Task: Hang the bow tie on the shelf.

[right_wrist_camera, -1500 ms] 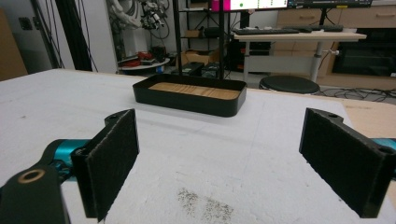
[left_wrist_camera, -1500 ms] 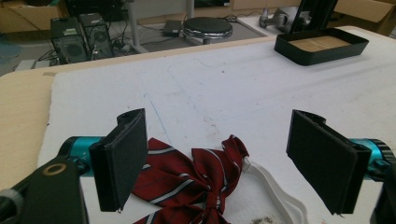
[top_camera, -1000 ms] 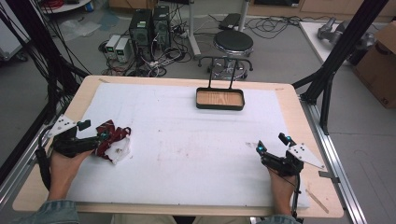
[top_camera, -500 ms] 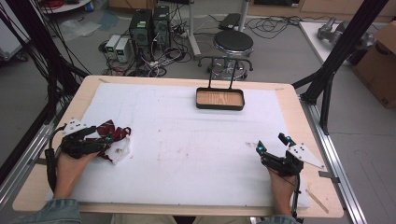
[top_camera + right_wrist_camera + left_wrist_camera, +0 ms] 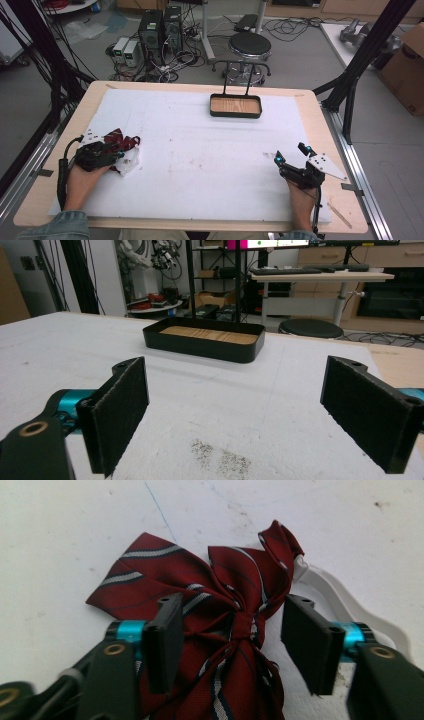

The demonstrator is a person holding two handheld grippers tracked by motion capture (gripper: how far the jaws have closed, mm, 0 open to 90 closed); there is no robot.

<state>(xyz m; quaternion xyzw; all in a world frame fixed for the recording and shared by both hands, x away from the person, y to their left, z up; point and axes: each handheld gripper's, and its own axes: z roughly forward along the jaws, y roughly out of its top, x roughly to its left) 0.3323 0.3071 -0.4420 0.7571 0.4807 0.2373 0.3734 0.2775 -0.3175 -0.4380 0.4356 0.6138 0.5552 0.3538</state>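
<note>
A dark red bow tie (image 5: 119, 139) with grey-white stripes lies on the white mat at the table's left, a white strap (image 5: 131, 160) beside it. My left gripper (image 5: 119, 153) hangs over it, open. In the left gripper view its jaws stand either side of the bow tie's (image 5: 240, 580) knot without pinching it, and the white strap (image 5: 345, 597) curves off to the right. My right gripper (image 5: 291, 154) rests open near the front right with nothing between its jaws. In its own view the right gripper (image 5: 239, 369) faces a black tray (image 5: 200, 347).
The black tray (image 5: 235, 115) with a wooden floor stands at the back centre of the white mat (image 5: 210, 165). Bare wooden table edge (image 5: 330, 130) runs along the right. A stool (image 5: 249, 47) and computer boxes (image 5: 159, 25) stand on the floor beyond.
My left gripper has shifted slightly right and turned over the bow tie. The right gripper has stayed still.
</note>
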